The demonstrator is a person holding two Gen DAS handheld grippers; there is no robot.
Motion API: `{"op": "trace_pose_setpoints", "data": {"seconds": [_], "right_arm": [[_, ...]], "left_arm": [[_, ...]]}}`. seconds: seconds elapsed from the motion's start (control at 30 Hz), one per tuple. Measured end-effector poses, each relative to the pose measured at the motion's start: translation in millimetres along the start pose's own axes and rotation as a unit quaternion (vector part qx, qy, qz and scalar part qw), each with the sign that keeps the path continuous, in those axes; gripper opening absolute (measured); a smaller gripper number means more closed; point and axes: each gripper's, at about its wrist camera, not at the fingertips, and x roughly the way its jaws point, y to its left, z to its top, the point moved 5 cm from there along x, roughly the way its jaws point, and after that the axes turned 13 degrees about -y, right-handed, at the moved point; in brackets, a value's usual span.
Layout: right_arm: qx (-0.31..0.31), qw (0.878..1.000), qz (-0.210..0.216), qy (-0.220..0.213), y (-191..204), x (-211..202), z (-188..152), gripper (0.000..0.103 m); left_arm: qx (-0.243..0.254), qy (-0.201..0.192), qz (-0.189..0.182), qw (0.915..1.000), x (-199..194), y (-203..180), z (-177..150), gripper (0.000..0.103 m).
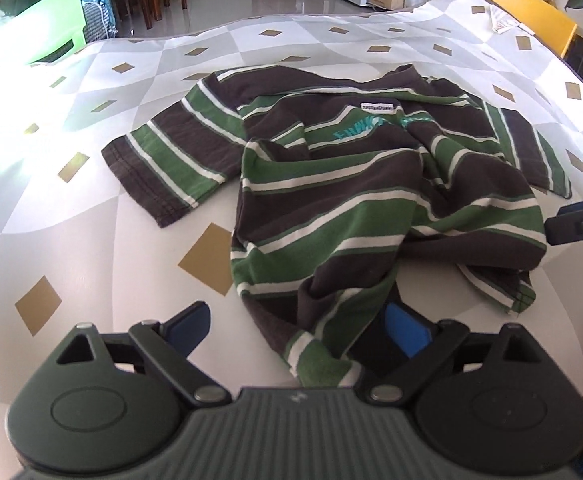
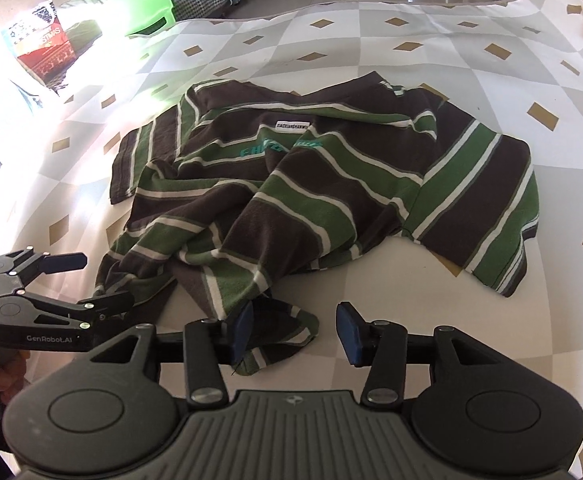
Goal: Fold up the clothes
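Two grippers are seen over one striped T-shirt (image 1: 371, 184), brown, green and white, lying crumpled on the diamond-patterned tablecloth (image 1: 91, 220). Left of the shirt, the left gripper (image 1: 297, 326) is spread wide; a hem corner lies between its blue pads (image 1: 189, 322), gripped by neither. "GenRobot.AI" is read on its body in the right wrist view. On the shirt, teal lettering and a white neck label (image 2: 293, 125) are too blurred to read. Further right, the right gripper (image 2: 297, 330) is released, hem corner between its pads.
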Motion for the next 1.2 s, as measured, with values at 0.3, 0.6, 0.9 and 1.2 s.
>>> {"op": "trace_pose_setpoints", "data": {"seconds": [0.3,0.6,0.9,1.2], "right_arm": [[-0.104,0.994,0.028,0.018,31.2,8.9,-11.4,0.05],[-0.186,0.982,0.014,0.005,44.1,14.8,-16.5,0.053],[-0.251,0.968,-0.007,0.019,56.2,50.9,-29.5,0.053],[-0.153,0.988,-0.007,0.008,45.3,51.4,-16.1,0.017]], "left_arm": [[0.037,0.002,0.002,0.9993,10.1,-9.5,-2.0,0.097],[0.048,0.024,0.013,0.9985,19.0,-8.9,-9.6,0.097],[0.034,0.03,0.015,0.9988,23.4,-5.0,-11.2,0.099],[0.013,0.021,0.046,0.9986,24.7,7.5,-9.8,0.093]]}}
